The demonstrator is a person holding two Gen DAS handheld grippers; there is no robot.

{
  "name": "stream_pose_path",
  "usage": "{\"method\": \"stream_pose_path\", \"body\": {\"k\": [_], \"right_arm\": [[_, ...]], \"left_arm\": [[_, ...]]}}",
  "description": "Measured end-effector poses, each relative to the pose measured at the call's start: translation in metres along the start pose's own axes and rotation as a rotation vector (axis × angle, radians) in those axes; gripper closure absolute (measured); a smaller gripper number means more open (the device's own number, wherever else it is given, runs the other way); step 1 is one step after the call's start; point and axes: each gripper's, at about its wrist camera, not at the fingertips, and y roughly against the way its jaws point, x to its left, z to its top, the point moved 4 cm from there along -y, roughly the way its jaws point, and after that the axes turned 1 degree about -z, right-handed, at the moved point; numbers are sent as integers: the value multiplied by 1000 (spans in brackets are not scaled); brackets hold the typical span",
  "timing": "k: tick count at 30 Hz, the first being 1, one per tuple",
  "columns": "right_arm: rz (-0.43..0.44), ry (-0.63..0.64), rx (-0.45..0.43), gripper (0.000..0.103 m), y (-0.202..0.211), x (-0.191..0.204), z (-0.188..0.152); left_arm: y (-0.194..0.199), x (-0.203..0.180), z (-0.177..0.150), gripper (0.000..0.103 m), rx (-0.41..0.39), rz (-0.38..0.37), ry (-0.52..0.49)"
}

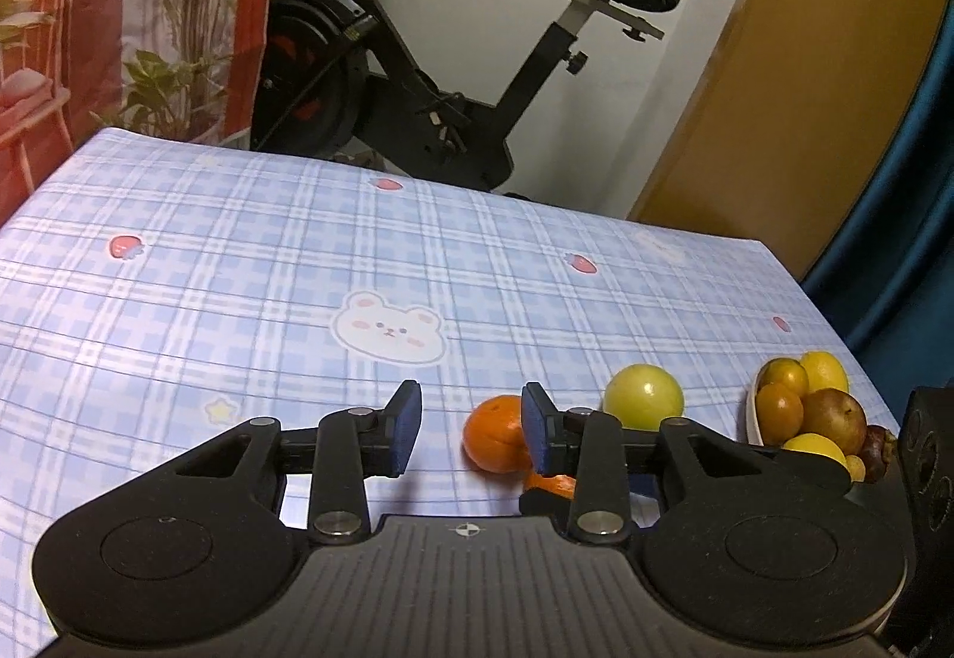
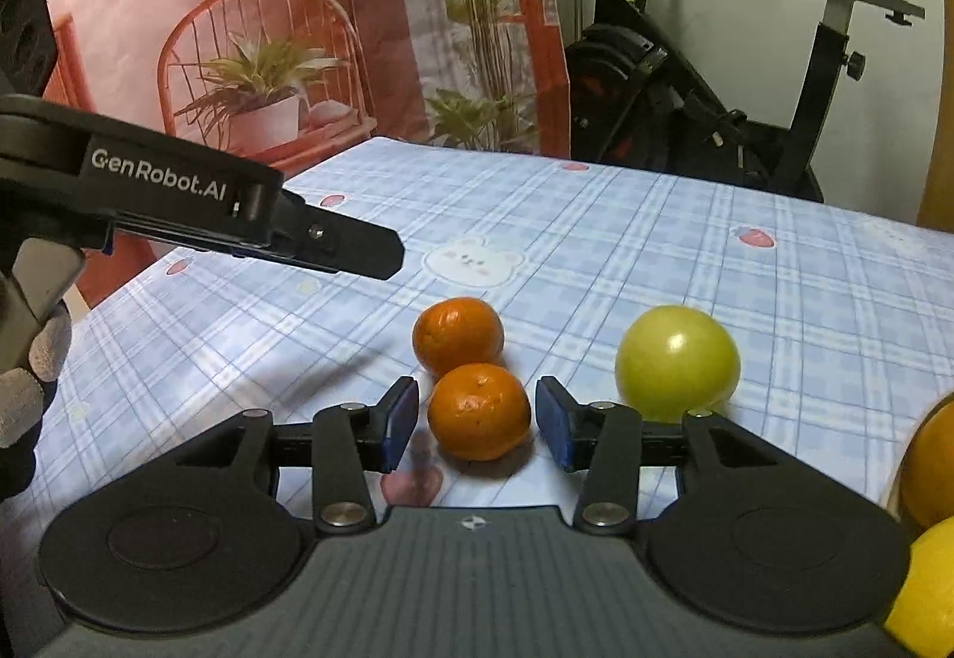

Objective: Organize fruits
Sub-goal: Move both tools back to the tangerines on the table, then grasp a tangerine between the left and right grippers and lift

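Orange against blue plaid: in the right wrist view we see the right gripper with its jaws partly apart, a near mandarin lying between the blue pads with a gap on each side, gripped by neither. A far mandarin touches it just beyond, and a green apple sits ahead to the right. The left gripper is likewise partly open and empty. The fruit bowl lies to its right on the tablecloth.
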Motion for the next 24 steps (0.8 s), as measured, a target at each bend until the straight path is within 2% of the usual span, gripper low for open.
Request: {"method": "stream_pose_path", "body": {"k": [1, 2, 4, 10, 16, 19, 24], "right_arm": [[3, -4, 3, 63, 0, -1, 0], [5, -7, 3, 63, 0, -1, 0], [5, -16, 2, 64, 2, -2, -1], [-15, -34, -16, 64, 11, -6, -5], [-25, -41, -26, 64, 20, -10, -10], [-17, -48, -39, 64, 23, -11, -11], [-12, -42, -49, 64, 25, -8, -11]], "left_arm": [[-2, -2, 0, 62, 5, -4, -2], [-3, -3, -1, 57, 10, -8, -2], [-7, -5, -2, 55, 19, -17, -1], [-22, -11, -6, 54, 49, -26, 4], [-38, -8, -10, 55, 84, -20, 40], [-38, -8, -11, 62, 71, -9, 34], [-31, -8, -13, 62, 62, 11, 21]]}}
